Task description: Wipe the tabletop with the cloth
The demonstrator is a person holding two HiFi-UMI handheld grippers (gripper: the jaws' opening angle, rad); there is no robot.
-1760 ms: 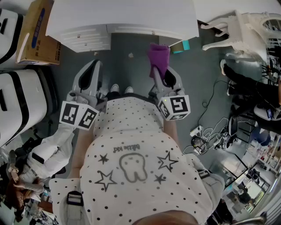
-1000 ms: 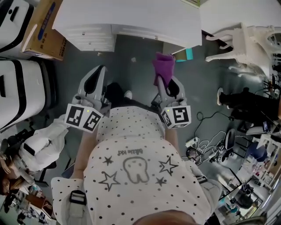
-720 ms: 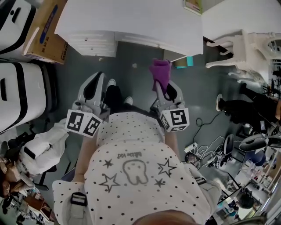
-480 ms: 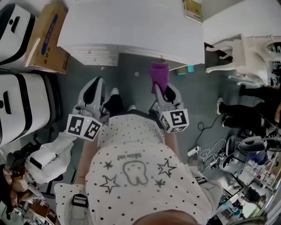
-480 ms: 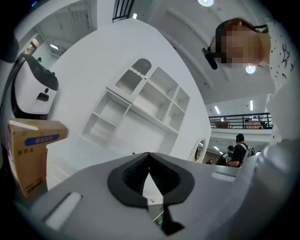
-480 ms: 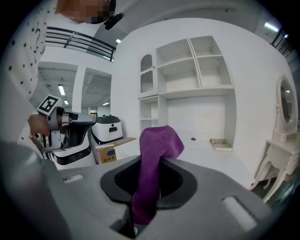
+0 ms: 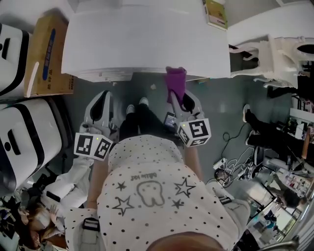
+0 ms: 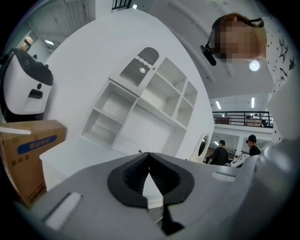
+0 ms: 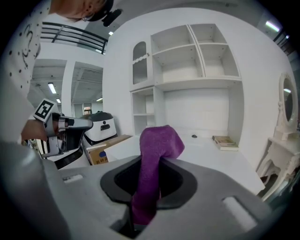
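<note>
Purple cloth [image 7: 175,81]: clamped between the jaws of right gripper [image 7: 181,100], sticks up past their tips with the free end folded over. Sits at the near edge of white tabletop [image 7: 147,39] in the head view; touching it or not, cannot tell. Left gripper [image 7: 99,109]: jaws pressed together at the tips, nothing between them, held beside the right one, short of the table edge. Book [image 7: 216,13] at the tabletop's far right; cardboard box [image 7: 44,54] left of the table.
</note>
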